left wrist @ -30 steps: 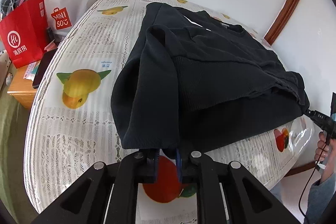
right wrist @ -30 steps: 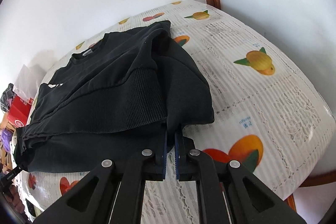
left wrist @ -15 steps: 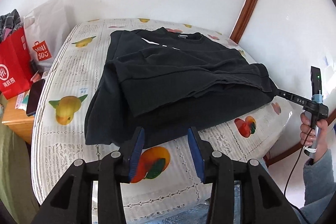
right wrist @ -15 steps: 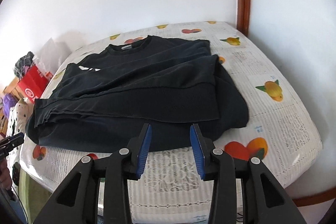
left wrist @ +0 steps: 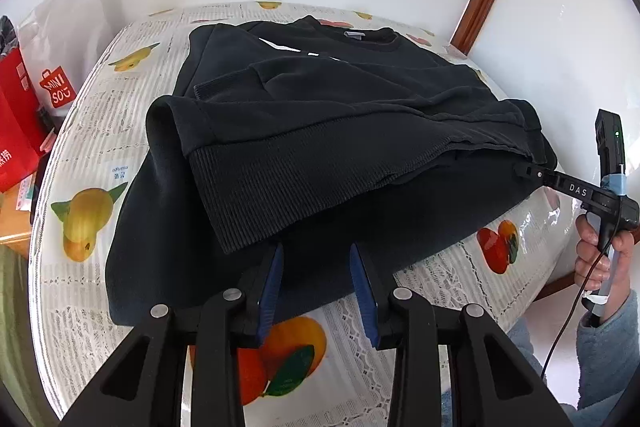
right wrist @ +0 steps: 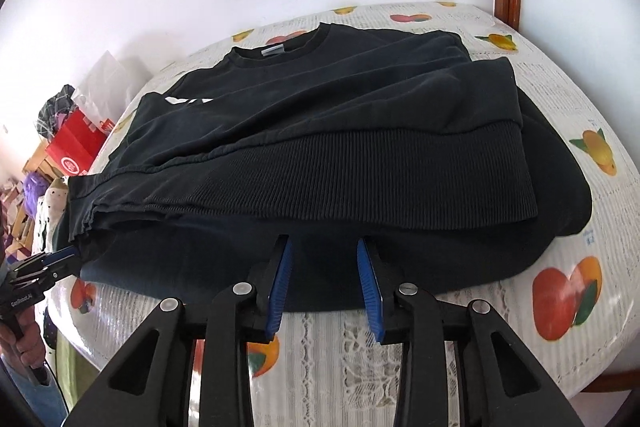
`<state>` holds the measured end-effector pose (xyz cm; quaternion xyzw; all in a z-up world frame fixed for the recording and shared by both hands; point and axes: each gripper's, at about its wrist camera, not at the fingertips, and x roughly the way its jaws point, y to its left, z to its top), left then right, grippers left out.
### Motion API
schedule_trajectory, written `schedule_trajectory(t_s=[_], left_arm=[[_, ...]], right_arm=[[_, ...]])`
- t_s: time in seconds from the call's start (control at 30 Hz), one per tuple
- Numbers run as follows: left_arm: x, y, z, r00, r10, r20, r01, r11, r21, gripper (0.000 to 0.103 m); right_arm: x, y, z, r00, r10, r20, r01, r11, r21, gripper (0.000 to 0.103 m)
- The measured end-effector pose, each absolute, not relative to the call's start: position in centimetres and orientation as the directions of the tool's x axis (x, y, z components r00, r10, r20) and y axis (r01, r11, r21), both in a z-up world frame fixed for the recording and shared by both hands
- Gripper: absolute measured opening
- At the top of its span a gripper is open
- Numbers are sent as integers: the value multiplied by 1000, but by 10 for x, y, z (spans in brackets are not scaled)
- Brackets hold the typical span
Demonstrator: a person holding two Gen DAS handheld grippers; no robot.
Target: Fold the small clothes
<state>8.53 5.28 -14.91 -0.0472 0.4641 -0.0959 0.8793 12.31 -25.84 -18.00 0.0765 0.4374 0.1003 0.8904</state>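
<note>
Black knit: the sweatshirt (left wrist: 340, 115) lies flat on the table, collar (right wrist: 280, 45) at the far side. Its ribbed hem (left wrist: 300, 179) is turned up over the body.

Long axis of the folded bundle: side to side, across the front of both claws. The near folded edge faces me.

Left claw (left wrist: 316, 255): jaws apart and just closing a little. No cloth is pinched; the fingertips hang over the near edge, and the left corner of the ribbed hem is just beyond and to the left of them.

Right claw (right wrist: 323, 247): same state, jaws apart, just closing slightly, nothing clamped. Its tips are over the lower layer, just short of the ribbed hem. In the left view it sits at the bundle's right end, carried by a hand (left wrist: 600, 251).

The sweatshirt lies ahead of and below both claws. Each claw is nearer its own end, so neither needs to cross.

Judgement: the first fold is laid. The next one probably takes the near edge away from me toward the collar, both ends together to keep the edge straight.

Surroundings: fruit-print tablecloth (left wrist: 80, 131); red bag (left wrist: 16, 131) off the left side.
</note>
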Motion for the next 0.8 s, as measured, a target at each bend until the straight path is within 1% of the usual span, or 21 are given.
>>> schedule_trajectory(t_s=[0.2, 0.47, 0.57, 0.8], left_arm=[[103, 51, -154, 536, -208, -818, 98, 978, -185, 33], [119, 56, -138, 591, -182, -786, 83, 983, -165, 33], [130, 59, -134, 607, -168, -777, 76, 985, -153, 33], [157, 66, -122, 639, -164, -751, 69, 985, -156, 33]], right_arm=[[139, -255, -185, 582, 249, -774, -95, 966, 240, 30], [160, -266, -165, 630, 257, -733, -83, 961, 265, 30], [171, -264, -159, 641, 250, -725, -87, 963, 255, 28], [197, -257, -149, 667, 232, -708, -112, 971, 213, 28]])
